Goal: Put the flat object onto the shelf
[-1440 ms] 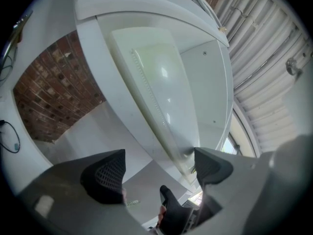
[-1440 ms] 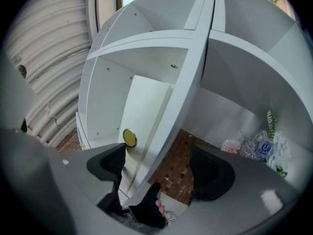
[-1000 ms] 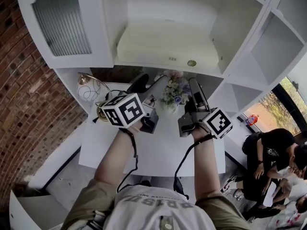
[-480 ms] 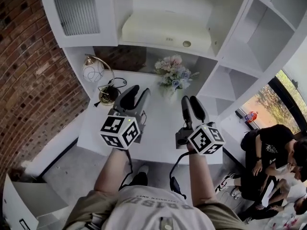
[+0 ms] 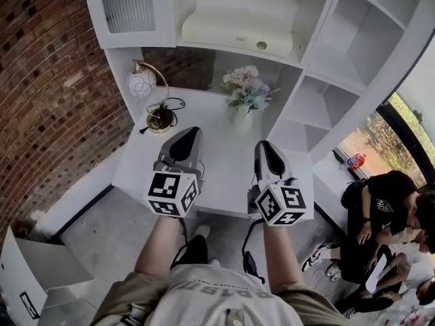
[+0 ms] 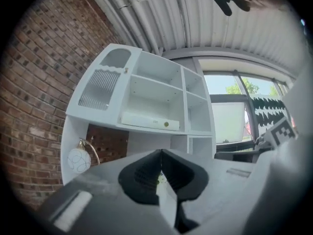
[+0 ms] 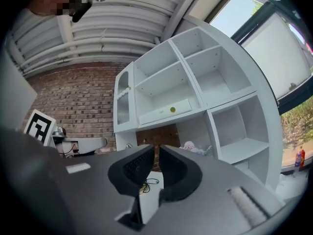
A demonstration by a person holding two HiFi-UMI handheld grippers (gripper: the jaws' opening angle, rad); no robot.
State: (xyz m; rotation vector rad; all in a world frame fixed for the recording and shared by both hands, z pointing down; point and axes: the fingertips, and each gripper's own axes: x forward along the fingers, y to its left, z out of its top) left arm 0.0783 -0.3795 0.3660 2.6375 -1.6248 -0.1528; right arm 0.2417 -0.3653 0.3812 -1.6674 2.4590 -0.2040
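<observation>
Grippers poised level over the white desk (image 5: 224, 175), both empty: left gripper (image 5: 190, 134) pinched fully shut, right gripper (image 5: 265, 148) with jaws just closing to a bare slit. Well apart from both, flat cream object (image 5: 239, 27) lying along the cabinet's middle shelf (image 5: 211, 47), above the flowers (image 5: 246, 95) and lamp (image 5: 141, 83) (placing apparently done). Looks stiff, smooth and fairly light, probably slippery on its faces; best taken at both short ends, one gripper each, kept level.
</observation>
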